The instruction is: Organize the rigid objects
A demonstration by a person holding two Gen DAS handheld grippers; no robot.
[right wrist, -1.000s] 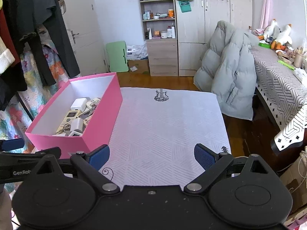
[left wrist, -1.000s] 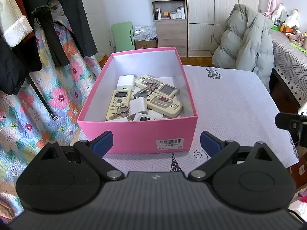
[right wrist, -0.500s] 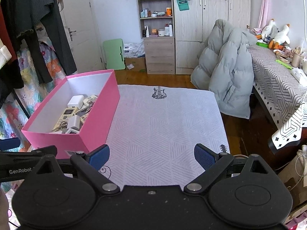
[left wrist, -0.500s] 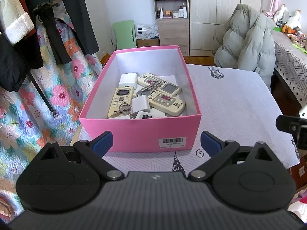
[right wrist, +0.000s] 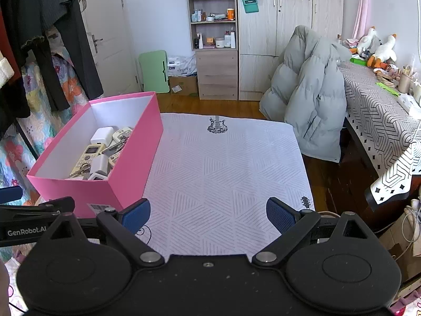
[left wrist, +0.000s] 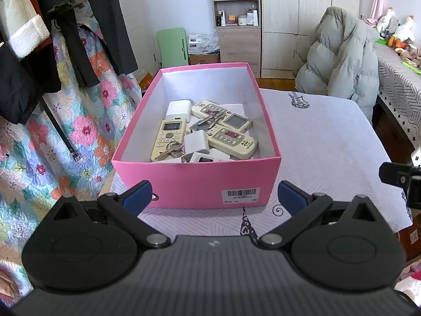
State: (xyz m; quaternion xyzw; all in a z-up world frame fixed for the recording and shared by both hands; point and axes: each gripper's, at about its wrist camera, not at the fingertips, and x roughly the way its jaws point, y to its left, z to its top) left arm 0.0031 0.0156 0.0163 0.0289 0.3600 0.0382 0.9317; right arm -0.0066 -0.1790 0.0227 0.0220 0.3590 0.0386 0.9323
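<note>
Apparently the sorting is close to finished: every rigid item in sight already lies inside the pink box, which stands on the left part of the desk, and the white patterned cloth beside it shows nothing loose. Inside the box lie three cream remote controls, one along the left side with a bunch of keys on its near end, one at the right and one further back with a second set of keys across it, and white chargers among them.

Both tools hang short of the near edge of the desk. The left gripper is spread wide and carries nothing, lined up with the box's near wall; the right gripper is likewise released and empty, facing the bare cloth to the right of the box.

If the step in hand is a last check or a tidy-up of the box, I judge it best to look over the cloth once, then keep both grippers clear of the thin cardboard wall, which would likely slide or dent under a push. Should the box need squaring, nudge it low on the side wall and slowly, so the stacked remotes and keys do not shift
</note>
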